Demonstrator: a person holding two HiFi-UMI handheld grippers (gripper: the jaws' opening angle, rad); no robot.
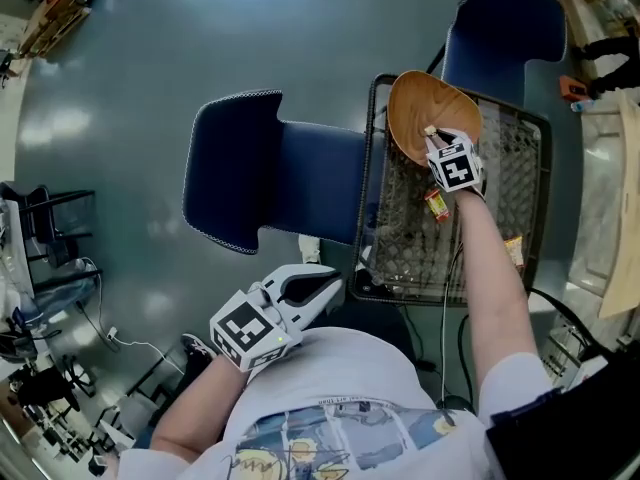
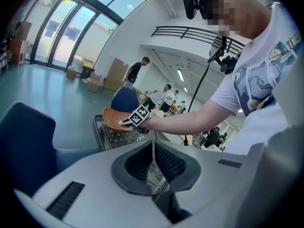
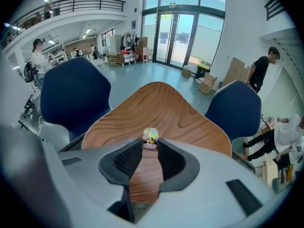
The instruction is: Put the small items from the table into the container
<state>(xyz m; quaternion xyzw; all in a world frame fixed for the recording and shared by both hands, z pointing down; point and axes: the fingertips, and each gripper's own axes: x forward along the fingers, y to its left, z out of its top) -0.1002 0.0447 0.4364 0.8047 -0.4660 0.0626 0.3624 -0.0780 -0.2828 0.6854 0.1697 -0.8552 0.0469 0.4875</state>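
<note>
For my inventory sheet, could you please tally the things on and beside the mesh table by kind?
Wooden bowl: 1
Blue chairs: 2
Loose small items on the mesh table: 2
Wrapped sweet held in the right gripper: 1
Total: 6

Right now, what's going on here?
A person's right gripper is shut on a small shiny wrapped item, holding it over the wooden bowl on the mesh table. A small red item lies on the mesh beside the bowl. The left gripper is shut and empty, near the person's torso.
</note>
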